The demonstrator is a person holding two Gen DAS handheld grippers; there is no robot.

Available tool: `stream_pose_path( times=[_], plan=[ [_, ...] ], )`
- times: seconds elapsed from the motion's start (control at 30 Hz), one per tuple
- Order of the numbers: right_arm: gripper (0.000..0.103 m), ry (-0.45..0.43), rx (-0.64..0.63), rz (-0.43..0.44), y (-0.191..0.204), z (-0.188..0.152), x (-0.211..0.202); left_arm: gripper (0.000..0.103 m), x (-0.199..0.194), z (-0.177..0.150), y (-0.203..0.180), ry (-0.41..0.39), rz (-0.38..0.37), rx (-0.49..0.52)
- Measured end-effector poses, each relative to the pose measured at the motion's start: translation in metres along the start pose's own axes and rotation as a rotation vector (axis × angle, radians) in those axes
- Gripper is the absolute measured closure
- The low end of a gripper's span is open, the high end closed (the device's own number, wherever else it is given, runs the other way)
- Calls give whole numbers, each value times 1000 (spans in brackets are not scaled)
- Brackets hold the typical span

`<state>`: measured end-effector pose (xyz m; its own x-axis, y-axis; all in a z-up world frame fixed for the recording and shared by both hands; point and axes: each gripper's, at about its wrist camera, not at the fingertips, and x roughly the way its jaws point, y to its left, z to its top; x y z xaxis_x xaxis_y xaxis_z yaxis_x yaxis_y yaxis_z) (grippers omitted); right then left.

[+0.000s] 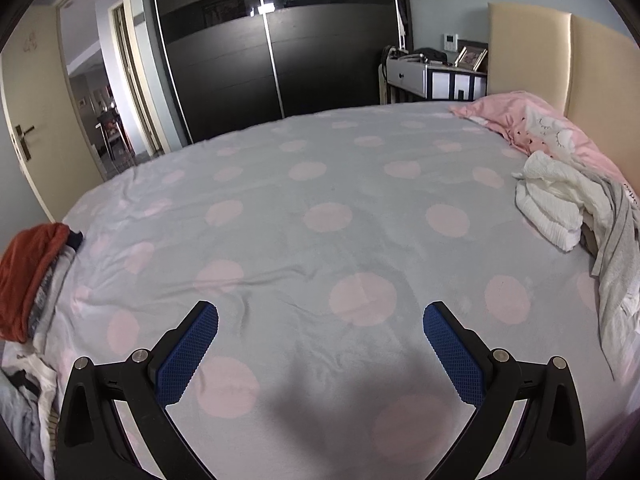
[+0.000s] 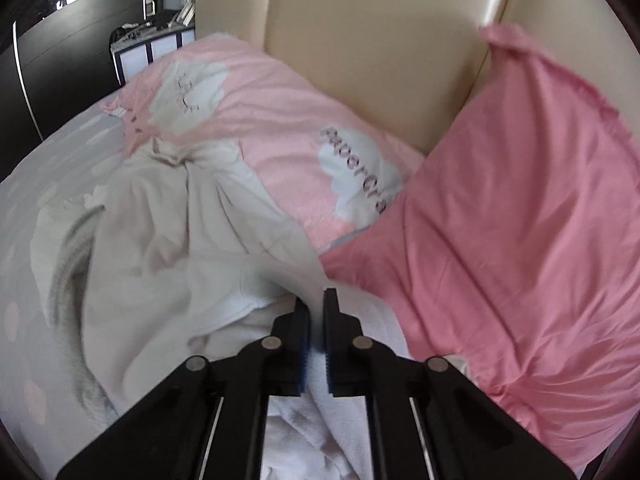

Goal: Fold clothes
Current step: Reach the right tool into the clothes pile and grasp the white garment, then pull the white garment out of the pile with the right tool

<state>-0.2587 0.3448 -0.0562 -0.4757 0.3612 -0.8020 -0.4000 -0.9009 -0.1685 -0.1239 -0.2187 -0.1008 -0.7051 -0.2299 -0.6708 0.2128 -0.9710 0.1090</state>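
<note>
A heap of unfolded clothes, white (image 1: 552, 204) and grey (image 1: 618, 248), lies at the bed's right side near the pillows. In the right wrist view the heap is a pale cream-grey garment (image 2: 160, 240) over white cloth (image 2: 296, 432). My right gripper (image 2: 316, 300) is shut on a fold of that pale garment, just above the heap. My left gripper (image 1: 320, 316) is open and empty, low over the bare bedspread (image 1: 320, 184). A stack of folded clothes topped by an orange-red piece (image 1: 28, 276) sits at the bed's left edge.
Pink pillows (image 2: 520, 220) lean against the cream headboard (image 2: 380, 40); one has white clouds and lettering (image 2: 280, 128). A dark sliding wardrobe (image 1: 280, 48) stands behind the bed, an open door (image 1: 44, 120) at left, a nightstand (image 1: 432, 76) at back right.
</note>
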Motion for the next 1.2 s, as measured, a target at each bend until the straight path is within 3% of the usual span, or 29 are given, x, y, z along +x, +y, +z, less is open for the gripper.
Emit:
stream_pose_path(
  times=[0.27,0.53,0.6,0.73,0.87,1.03,1.2],
  plan=[
    [97,-241,-97,26,44,25,-130,0,-30,1,27,-43,5,-65],
    [97,-447,-260,183,140,13,-290,0,-65,0,68,-83,17,-140],
    [97,-504,-317,243,169,2,-332,0,-73,0,77,-102,33,-147],
    [97,-540,-402,390,226,-25,-397,0,-87,-1,100,-132,58,-178],
    [97,-524,-436,534,268,-51,-427,0,-96,-4,127,-150,61,-241],
    [97,-469,-464,689,299,-78,-429,0,-97,-7,151,-145,54,-312],
    [97,-378,-573,706,330,-115,-394,0,-89,-5,161,-118,9,-368]
  ],
)
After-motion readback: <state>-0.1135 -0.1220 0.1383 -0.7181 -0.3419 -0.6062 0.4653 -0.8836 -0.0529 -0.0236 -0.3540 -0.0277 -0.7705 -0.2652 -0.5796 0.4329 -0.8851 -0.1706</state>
